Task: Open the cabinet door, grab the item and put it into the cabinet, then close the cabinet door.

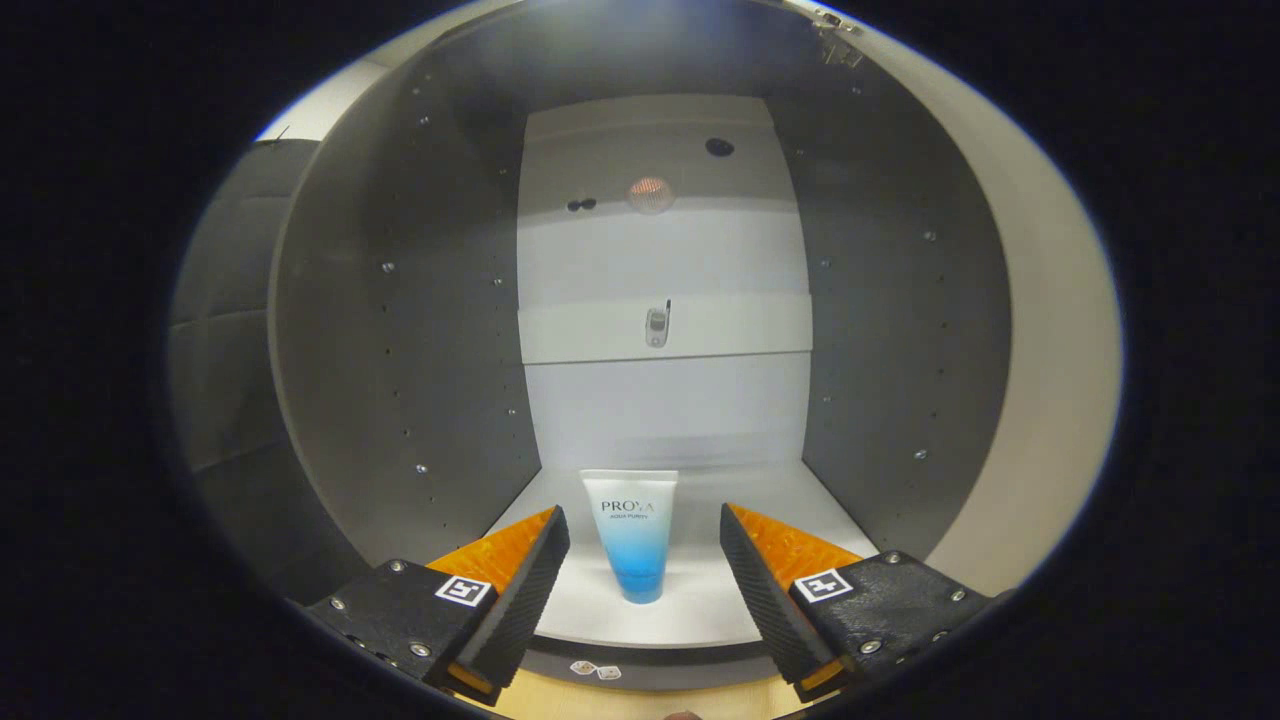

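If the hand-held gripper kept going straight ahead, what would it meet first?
Most likely the tube, standing cap-down on the cabinet floor between the open fingers of the hand-held gripper. Beyond it is the cabinet's back wall, though depth is hard to judge.

Pale bottom shelf (pixel 700 610) of the open cabinet ahead of me, a white-and-blue cosmetic tube (pixel 633 535) standing cap-down on it, between my gripper's spread fingers
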Tool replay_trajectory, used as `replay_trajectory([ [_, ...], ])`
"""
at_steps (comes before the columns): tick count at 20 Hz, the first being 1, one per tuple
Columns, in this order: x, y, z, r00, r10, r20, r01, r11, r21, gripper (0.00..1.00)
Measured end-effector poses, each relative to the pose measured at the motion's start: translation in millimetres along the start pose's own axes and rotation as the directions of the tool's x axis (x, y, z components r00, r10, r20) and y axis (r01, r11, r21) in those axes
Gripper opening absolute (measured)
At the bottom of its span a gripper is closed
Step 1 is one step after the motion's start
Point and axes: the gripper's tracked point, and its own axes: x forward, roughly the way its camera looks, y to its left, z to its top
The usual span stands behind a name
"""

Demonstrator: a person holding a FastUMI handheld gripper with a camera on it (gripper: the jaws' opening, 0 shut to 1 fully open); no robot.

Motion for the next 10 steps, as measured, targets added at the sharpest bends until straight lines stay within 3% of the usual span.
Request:
replay_trajectory([
  [10,-143.9,4.7,29.7,0.991,0.022,0.132,-0.017,0.999,-0.033,0.94],
])
